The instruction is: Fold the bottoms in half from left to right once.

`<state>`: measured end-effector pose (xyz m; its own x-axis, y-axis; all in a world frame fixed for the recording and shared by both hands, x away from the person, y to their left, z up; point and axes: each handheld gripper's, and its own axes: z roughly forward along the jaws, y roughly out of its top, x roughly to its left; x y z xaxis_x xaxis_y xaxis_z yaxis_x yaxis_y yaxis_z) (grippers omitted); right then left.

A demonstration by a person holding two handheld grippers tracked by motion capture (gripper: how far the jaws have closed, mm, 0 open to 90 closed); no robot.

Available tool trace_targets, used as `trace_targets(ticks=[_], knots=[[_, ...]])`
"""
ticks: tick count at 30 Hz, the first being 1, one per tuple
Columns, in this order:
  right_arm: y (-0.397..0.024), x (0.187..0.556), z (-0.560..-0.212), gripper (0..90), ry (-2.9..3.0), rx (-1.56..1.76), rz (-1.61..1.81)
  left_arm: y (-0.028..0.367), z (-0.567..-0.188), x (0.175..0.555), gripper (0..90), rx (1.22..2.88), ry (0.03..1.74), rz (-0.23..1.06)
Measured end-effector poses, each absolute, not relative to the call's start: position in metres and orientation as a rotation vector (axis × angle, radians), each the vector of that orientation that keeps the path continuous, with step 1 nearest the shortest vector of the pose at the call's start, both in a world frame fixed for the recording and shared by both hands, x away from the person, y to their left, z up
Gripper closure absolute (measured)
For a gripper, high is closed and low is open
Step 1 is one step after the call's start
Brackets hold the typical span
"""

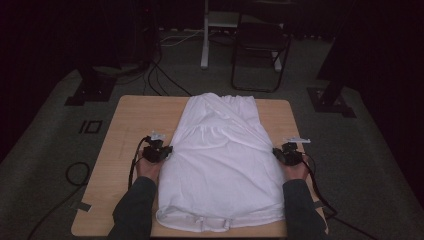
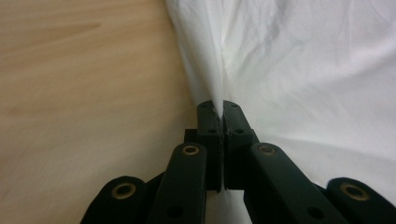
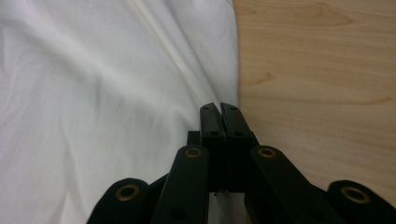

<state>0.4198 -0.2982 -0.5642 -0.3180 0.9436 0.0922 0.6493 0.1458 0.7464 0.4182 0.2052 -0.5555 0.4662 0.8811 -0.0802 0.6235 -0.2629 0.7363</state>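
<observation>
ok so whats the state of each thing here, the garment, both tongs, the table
garment: white, spread flat on the table, near hem folded under, both side edges pinched
left tongs: shut on the garment's left edge, a ridge of cloth pulled up between the jaws
right tongs: shut at the garment's right edge, cloth between the jaws hard to make out
table: wooden, bare either side of the garment

Table (image 1: 125, 120) middle hidden under white garment (image 1: 220, 160); forearms cut off.
</observation>
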Motion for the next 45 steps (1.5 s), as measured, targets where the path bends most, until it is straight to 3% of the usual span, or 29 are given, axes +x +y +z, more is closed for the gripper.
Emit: trace_targets(ticks=[9,10,11,15,20,22,23,25,26,29,34,41,45], knots=[[-0.294,0.363,-0.565,89.2,2.122,1.391,0.958,0.218,-0.553,0.36,88.6,2.069,1.197,0.491],[-0.294,0.354,-0.566,89.2,2.122,1.393,0.973,0.22,-0.55,0.337,88.6,2.072,1.191,0.493],[-0.296,0.333,-0.568,89.2,2.137,1.393,1.004,0.221,-0.55,0.327,88.6,2.066,1.193,0.489],[-0.295,0.304,-0.568,89.1,2.168,1.379,1.002,0.222,-0.557,0.295,88.5,2.086,1.195,0.476],[-0.297,0.279,-0.569,89.1,2.194,1.38,1.035,0.229,-0.559,0.273,88.2,2.054,1.209,0.43],[-0.297,0.276,-0.569,88.6,2.199,1.385,1.037,0.231,-0.558,0.275,82.7,2.036,1.218,0.435],[-0.297,0.277,-0.568,85.4,2.204,1.39,1.032,0.233,-0.557,0.277,74.8,2.023,1.205,0.433],[-0.294,0.283,-0.566,63.3,2.226,1.369,1.021,0.234,-0.553,0.283,62.5,1.997,1.2,0.452],[-0.292,0.287,-0.563,57.0,2.232,1.363,1.018,0.235,-0.549,0.286,56.6,1.985,1.195,0.471],[-0.283,0.301,-0.548,45.5,2.22,1.293,1.06,0.235,-0.536,0.304,51.5,1.953,1.185,0.518],[-0.257,0.34,-0.526,42.6,2.229,1.195,1.105,0.223,-0.527,0.341,50.0,1.962,1.182,0.54],[-0.214,0.388,-0.528,41.2,2.295,1.125,1.096,0.199,-0.541,0.368,49.9,2.04,1.169,0.52],[-0.197,0.406,-0.536,47.9,2.358,1.126,1.08,0.192,-0.548,0.37,49.6,2.065,1.173,0.518]])
